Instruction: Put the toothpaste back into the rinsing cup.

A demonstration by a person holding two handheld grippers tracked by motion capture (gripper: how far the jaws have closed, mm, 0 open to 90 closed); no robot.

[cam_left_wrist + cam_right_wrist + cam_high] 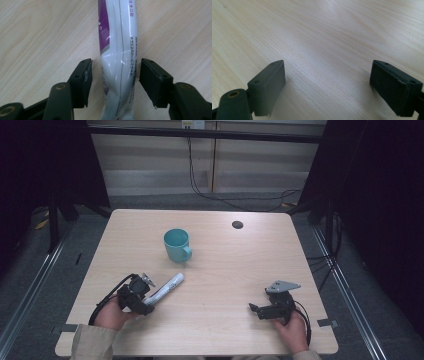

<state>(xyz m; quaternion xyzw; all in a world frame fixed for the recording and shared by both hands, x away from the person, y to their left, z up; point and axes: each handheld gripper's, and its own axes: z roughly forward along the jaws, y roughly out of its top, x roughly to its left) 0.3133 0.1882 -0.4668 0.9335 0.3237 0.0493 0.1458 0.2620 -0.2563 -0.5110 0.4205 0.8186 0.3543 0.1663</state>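
Right, here is how I read it from my end.

Risk: I judge the tube [117, 62] could squirt sideways out of the grip if my left gripper [115, 82] bites the rounded middle off-centre, since the plastic looks glossy and soft.
Second risk: squeezing too hard near the flat crimped end might buckle it, or push paste toward the cap.
Third risk: the teal mug [177, 245] stands well apart up the table, so a careless swing with the tube could tip it.
Left gripper: jaws straddle the tube with a small gap on each side; the pads do not press on it, so nothing is clamped.
Right gripper [327, 85]: jaws wide apart over bare tabletop [324, 30], holding nothing, resting near the right front of the table.
Tube, place: lying flat on the table, left of centre, just ahead of my left hand [112, 312], angled toward the mug.
Tube, look: white toothpaste tube with a purple panel, small red print down one side, a seam line along its length, shiny highlights.
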